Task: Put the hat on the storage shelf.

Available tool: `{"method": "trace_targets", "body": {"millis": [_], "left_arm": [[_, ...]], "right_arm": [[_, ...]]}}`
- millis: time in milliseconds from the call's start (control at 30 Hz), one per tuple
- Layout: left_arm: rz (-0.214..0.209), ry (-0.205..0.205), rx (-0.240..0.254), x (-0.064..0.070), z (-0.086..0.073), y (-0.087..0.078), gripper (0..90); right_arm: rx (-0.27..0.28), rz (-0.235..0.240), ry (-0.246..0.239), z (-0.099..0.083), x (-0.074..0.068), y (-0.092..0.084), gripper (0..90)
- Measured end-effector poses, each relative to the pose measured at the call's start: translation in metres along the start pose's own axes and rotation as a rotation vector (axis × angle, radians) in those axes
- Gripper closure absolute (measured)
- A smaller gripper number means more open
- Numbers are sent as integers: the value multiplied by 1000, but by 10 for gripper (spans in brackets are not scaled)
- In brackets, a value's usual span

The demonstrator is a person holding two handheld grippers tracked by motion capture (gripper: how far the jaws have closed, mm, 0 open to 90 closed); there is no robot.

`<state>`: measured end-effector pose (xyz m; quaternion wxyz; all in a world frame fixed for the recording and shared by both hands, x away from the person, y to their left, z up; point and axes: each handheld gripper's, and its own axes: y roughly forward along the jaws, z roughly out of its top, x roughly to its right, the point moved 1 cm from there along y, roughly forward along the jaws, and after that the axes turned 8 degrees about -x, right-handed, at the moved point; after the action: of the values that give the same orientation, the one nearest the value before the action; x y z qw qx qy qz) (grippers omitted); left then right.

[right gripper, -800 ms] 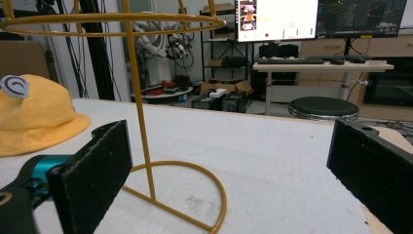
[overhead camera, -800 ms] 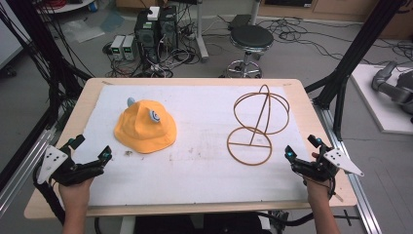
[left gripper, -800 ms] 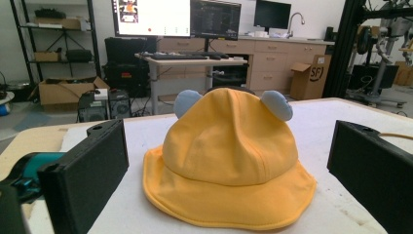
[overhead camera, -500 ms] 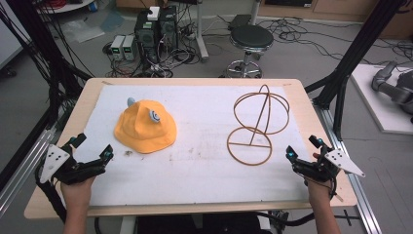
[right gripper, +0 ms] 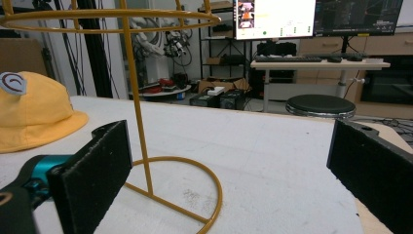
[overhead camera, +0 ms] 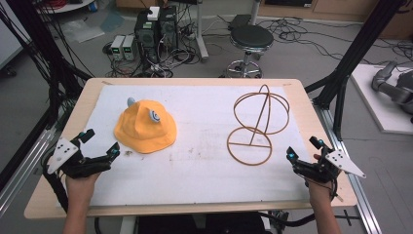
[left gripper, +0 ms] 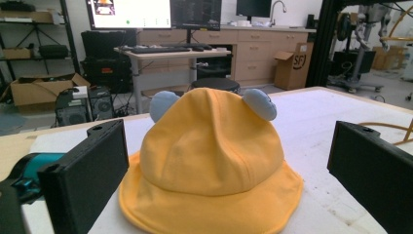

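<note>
High view: yellow hat [overhead camera: 145, 126] lies flat on the white bench [overhead camera: 195, 168], just ahead of the left fingers [overhead camera: 101, 142]; wire stand [overhead camera: 257, 124] ahead of the right fingers [overhead camera: 303, 149].

Risk, judged: soft brim may fold or slide under a low pinch; the light stand could tip if bumped.

Both sets spread wide, empty, hands low at the near edge.
</note>
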<state>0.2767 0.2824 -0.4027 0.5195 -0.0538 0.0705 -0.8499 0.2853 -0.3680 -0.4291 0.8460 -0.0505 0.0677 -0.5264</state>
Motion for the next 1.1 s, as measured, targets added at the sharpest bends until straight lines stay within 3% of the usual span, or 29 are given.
{"method": "trace_targets", "body": {"millis": [200,433,667,900,1100], "left_arm": [[2,24,-53,5,6,18,18],[-1,27,-62,7,13,36,18],[46,37,-117,7,13,56,18],[48,28,-162,6,14,71,18],[27,30,-230,6,17,92,21]], "right_arm": [[-2,-4,5,-1,1,-4,23],[5,-1,9,-2,3,-7,22],[-2,7,6,-2,1,-4,22],[-6,13,-5,-1,-1,-2,22],[-11,15,0,-1,-2,-1,23]]}}
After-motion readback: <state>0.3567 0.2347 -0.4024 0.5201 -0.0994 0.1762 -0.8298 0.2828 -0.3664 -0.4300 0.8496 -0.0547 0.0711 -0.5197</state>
